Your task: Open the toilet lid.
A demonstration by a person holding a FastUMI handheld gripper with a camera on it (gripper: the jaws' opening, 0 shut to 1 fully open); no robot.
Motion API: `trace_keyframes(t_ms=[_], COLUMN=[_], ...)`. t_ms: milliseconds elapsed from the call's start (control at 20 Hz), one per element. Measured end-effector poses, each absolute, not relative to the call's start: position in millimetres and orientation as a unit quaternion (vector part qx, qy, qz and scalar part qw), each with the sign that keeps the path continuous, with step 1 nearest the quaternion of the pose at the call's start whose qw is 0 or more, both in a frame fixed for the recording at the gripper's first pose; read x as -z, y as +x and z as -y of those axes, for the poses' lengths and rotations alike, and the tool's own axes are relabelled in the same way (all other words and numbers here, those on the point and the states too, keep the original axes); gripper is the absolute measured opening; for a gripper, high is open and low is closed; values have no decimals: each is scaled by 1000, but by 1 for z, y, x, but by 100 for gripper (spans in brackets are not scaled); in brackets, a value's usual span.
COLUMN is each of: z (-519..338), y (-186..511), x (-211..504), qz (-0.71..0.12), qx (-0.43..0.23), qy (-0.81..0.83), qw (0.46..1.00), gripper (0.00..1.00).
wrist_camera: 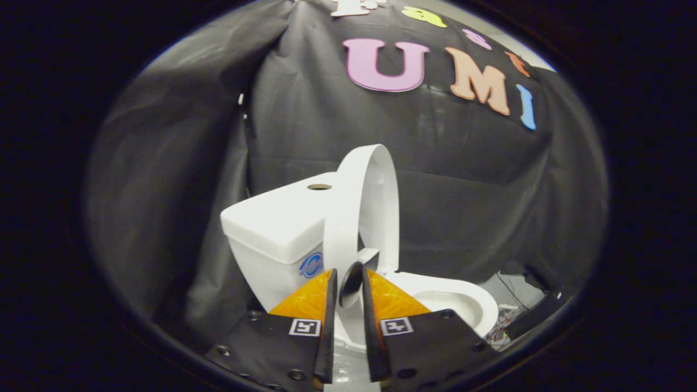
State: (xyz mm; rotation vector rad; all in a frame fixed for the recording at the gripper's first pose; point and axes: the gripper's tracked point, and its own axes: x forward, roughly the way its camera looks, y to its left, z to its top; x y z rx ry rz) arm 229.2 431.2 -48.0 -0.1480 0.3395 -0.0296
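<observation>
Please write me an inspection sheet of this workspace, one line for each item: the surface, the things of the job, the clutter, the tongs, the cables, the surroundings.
Surface: cannot be seen; the toilet hides what it stands on.
Job's things: white toilet lid raised upright, beside the tank; the bowl is uncovered.
Clutter: some small items lie low beyond the bowl, too small to tell.
Tongs: tongs nearly closed, with a narrow gap; a small dark part near the lid's base sits between the fingertips; whether both press on it cannot be told.
Cables: thin cables beyond the bowl, near a dark box.
Surroundings: black cloth wall behind and beside the toilet.
</observation>
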Motion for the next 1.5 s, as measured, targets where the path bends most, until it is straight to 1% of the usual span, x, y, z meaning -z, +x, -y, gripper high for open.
trace_keyframes(t_ms=[100,250,400,500,700,900,1250,1400,1500], z=[-430,-423,-425,-415,-401,-379,-328,-295,-267], y=[223,214,205,196,182,167,131,114,102], x=[46,39,35,28,23,20,2,-3,1], qz=[-165,-157,-150,-145,-147,-154,-100,-70,-63], qx=[2,0,-26,-24,-46,-55,-63,-52,-31], qy=[-79,-63,-26,-29,-56,-86,-66,-58,-35], qw=[983,986,988,989,987,983,991,995,997], gripper=[42,59,77,79,84,99,98,98,98])
